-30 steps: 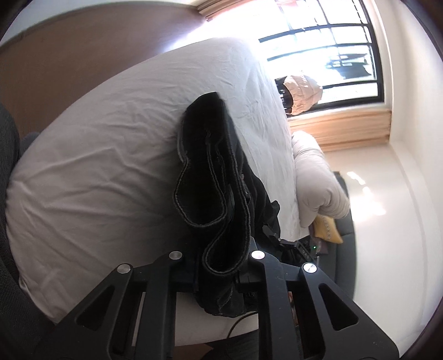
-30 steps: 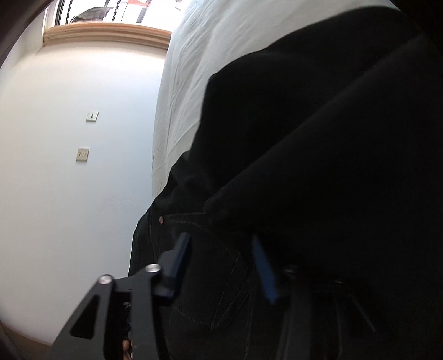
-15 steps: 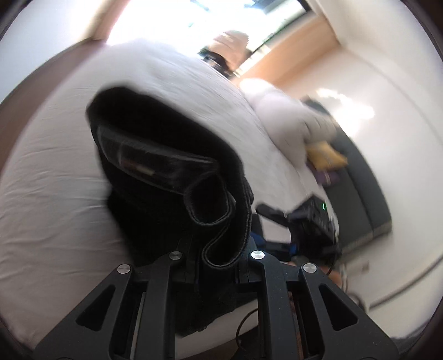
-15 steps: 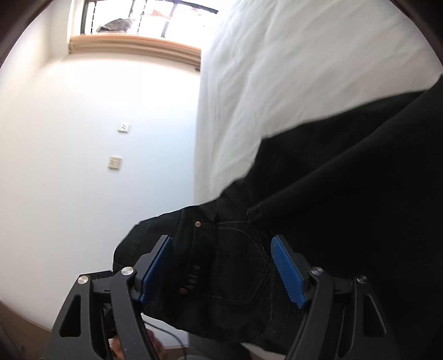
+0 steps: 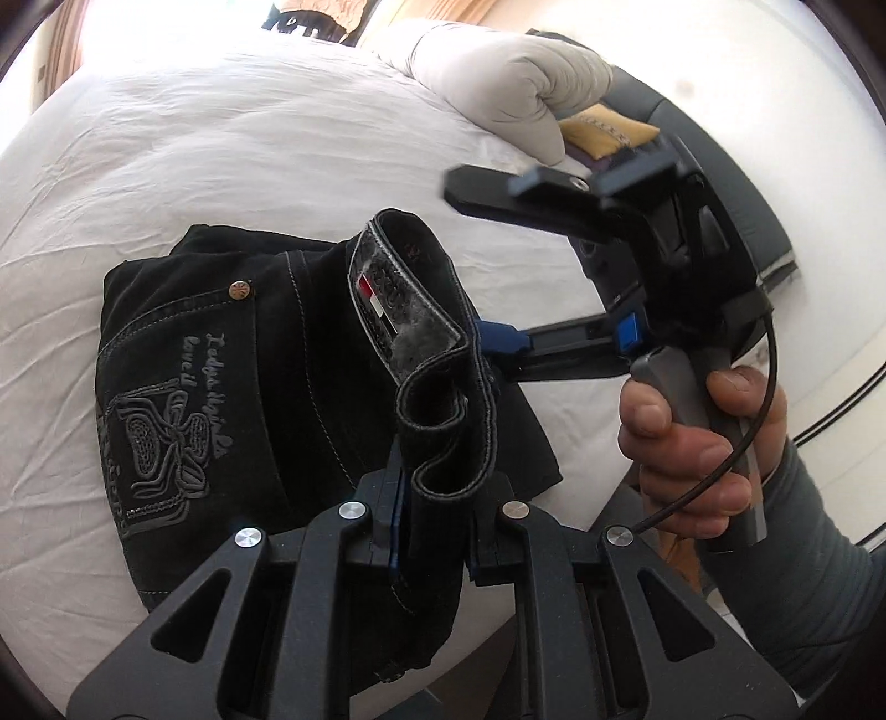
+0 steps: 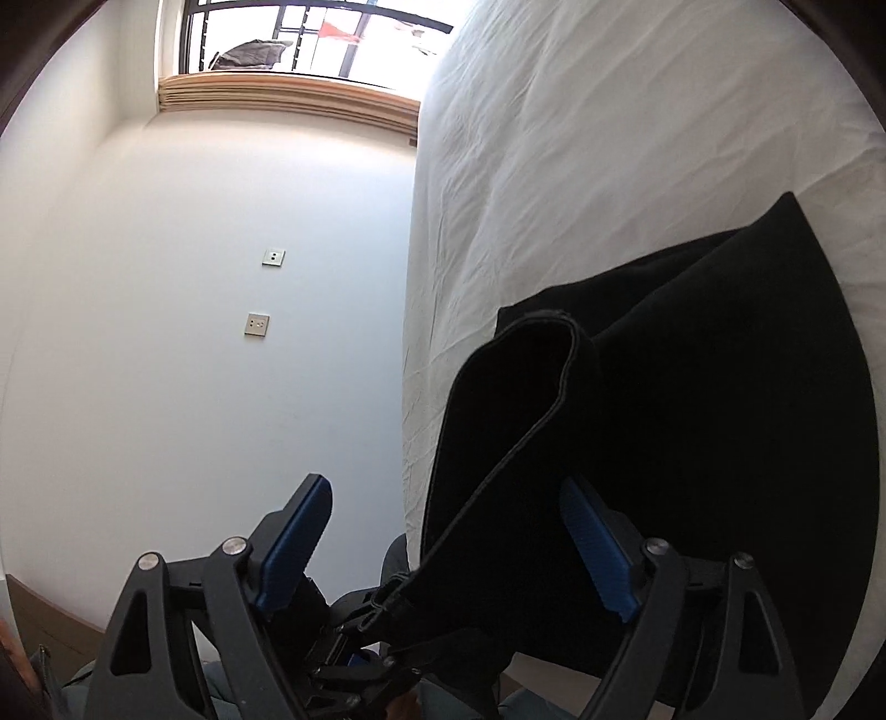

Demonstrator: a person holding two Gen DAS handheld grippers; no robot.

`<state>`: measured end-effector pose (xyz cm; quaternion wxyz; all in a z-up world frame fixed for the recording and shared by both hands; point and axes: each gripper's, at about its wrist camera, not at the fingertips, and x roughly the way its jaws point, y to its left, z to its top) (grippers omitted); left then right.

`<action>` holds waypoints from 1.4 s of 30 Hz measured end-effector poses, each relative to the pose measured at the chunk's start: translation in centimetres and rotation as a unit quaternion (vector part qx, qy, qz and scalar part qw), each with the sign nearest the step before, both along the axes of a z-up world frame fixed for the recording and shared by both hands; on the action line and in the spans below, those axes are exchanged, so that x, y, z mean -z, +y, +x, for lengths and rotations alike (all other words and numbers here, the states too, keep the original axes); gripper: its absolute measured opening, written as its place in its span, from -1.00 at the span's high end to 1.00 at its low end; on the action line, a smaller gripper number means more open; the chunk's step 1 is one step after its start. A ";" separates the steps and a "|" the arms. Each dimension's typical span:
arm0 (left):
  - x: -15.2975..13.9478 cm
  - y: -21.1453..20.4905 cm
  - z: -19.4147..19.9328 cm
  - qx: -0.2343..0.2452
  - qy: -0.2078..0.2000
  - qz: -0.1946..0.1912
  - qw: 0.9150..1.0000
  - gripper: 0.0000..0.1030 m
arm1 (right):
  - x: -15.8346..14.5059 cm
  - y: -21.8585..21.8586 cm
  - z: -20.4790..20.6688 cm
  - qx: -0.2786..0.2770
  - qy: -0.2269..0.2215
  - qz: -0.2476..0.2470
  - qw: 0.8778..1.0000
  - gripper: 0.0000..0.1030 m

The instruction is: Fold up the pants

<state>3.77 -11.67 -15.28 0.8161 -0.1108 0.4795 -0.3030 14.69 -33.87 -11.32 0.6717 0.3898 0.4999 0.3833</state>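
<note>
Black jeans (image 5: 232, 387) lie folded on the white bed (image 5: 221, 155), back pocket with embroidery facing up. My left gripper (image 5: 434, 498) is shut on a doubled black strip of the pants, the waistband end (image 5: 410, 310), which curls up above the jaws. My right gripper (image 5: 498, 338) is in the left wrist view to the right, held by a hand (image 5: 692, 443), its blue pads spread wide. In the right wrist view the right gripper (image 6: 443, 548) is open, with a fold of the black pants (image 6: 692, 415) between and beyond its fingers, untouched by the left pad.
A grey rolled duvet (image 5: 509, 83) lies at the far side of the bed. A yellow cushion (image 5: 603, 130) and a dark sofa (image 5: 720, 166) stand beyond it. A white wall with two sockets (image 6: 257, 324) and a window (image 6: 310, 39) flank the bed.
The left gripper has swung down over the bed with the pants strip in it. The right gripper has opened wide and let go of the pants, pulling back from them.
</note>
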 end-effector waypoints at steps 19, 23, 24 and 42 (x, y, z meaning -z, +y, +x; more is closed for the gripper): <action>-1.0 -8.5 2.5 0.067 -0.050 0.056 0.995 0.73 | -0.8 -2.6 0.8 0.006 -0.048 -0.128 0.991 0.54; 0.1 -10.7 3.1 0.081 -0.039 0.067 0.994 0.73 | 0.8 -4.8 0.9 0.025 -0.041 -0.126 0.991 0.58; 0.2 -11.4 3.4 0.084 -0.037 0.072 0.993 0.73 | 1.2 -5.4 1.0 0.030 -0.039 -0.125 0.991 0.58; -1.9 -6.6 1.7 0.034 -0.020 0.004 0.999 -0.27 | 1.2 -11.2 0.5 0.156 -0.001 -0.174 0.972 -0.33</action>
